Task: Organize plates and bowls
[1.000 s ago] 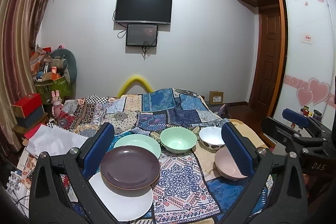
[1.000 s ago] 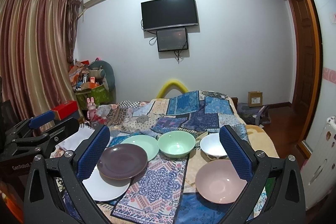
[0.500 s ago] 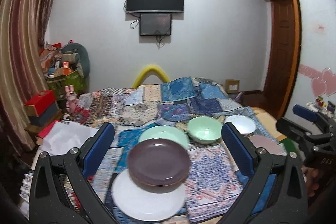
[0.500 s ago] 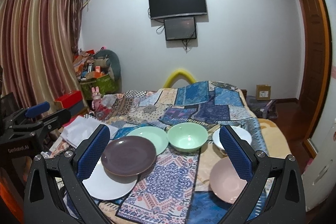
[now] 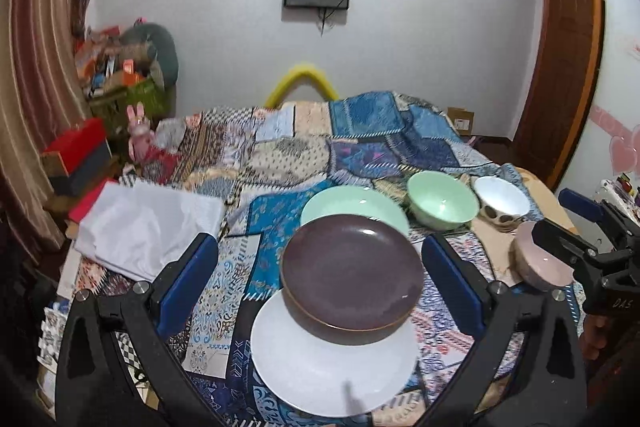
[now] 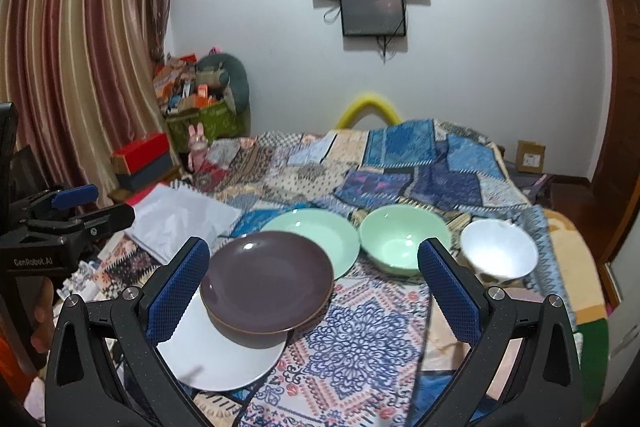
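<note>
**A:** What does our left wrist camera show?

**B:** Our left gripper [image 5: 320,279] has come down and forward over the last second; its blue pads stand wide apart, released, holding nothing. Between them sits the brown plate [image 5: 352,277], stacked on the white plate [image 5: 332,371] on the patchwork quilt [image 5: 360,139]. Behind lie the green plate [image 5: 352,205], green bowl [image 5: 442,201] and white bowl [image 5: 500,197]. The pink bowl [image 5: 538,267] sits at right, partly behind our right gripper [image 5: 592,247].

**A:** And the right wrist view?

**B:** Our right gripper [image 6: 314,287] has also lowered, jaws spread and empty. The same plates and bowls appear; our left gripper [image 6: 64,223] hovers at the left edge. We judge stacking has barely begun, and the brown plate looks like our next grab.
</note>
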